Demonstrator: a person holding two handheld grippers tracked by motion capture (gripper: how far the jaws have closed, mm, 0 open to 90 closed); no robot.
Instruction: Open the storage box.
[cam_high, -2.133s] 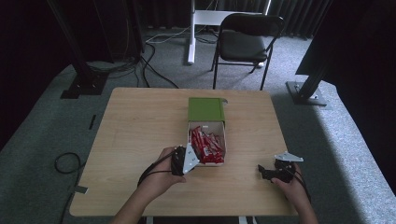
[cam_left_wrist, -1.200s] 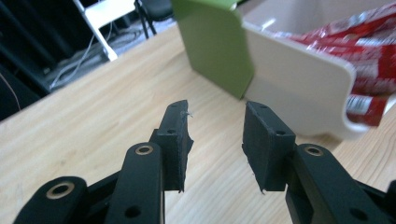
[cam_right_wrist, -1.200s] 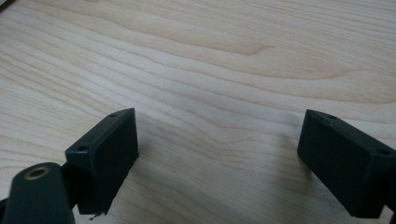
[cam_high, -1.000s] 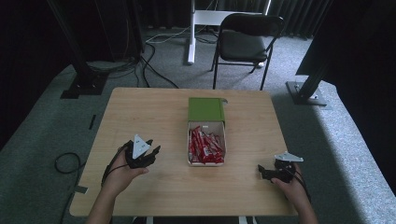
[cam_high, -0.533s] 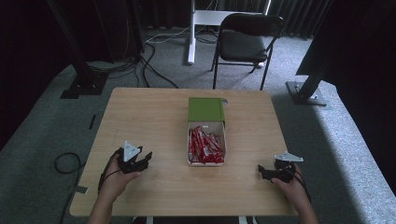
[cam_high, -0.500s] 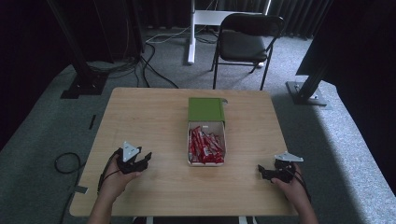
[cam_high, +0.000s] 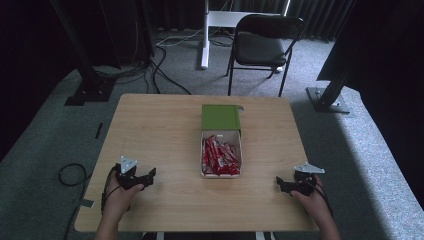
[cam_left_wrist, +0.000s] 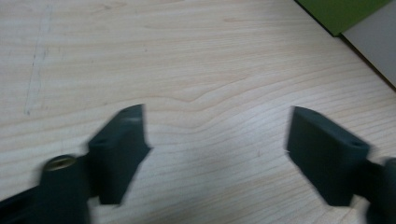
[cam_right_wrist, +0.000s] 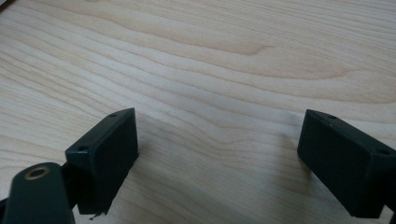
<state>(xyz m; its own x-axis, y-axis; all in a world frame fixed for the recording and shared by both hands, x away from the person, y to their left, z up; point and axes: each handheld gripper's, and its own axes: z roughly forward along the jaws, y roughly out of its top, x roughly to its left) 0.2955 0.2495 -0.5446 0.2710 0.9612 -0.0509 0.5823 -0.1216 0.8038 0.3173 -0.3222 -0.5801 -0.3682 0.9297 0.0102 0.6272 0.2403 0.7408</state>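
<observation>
Box (cam_high: 221, 172) of red packets (cam_high: 219, 156), green lid (cam_high: 220, 117) flipped back, left tool (cam_high: 148, 176) spread and just widened, right tool (cam_high: 280, 183) spread, both empty

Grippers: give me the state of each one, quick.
Left gripper: jaws open, just been opening, nothing between them, only bare table.
Right gripper: jaws open, holding nothing, over bare table.

Right gripper (cam_right_wrist: 217, 158) seen close up, looking along own two black jaws. Jaws stand wide apart, nothing between them. Left jaw rises from lower left corner, brass-coloured screw hole at its base. Right jaw enters from lower right edge, partly cut off. Beneath both, pale wooden table (cam_right_wrist: 224, 60), wavy grain running across. Soft jaw shadows fall on wood.
</observation>
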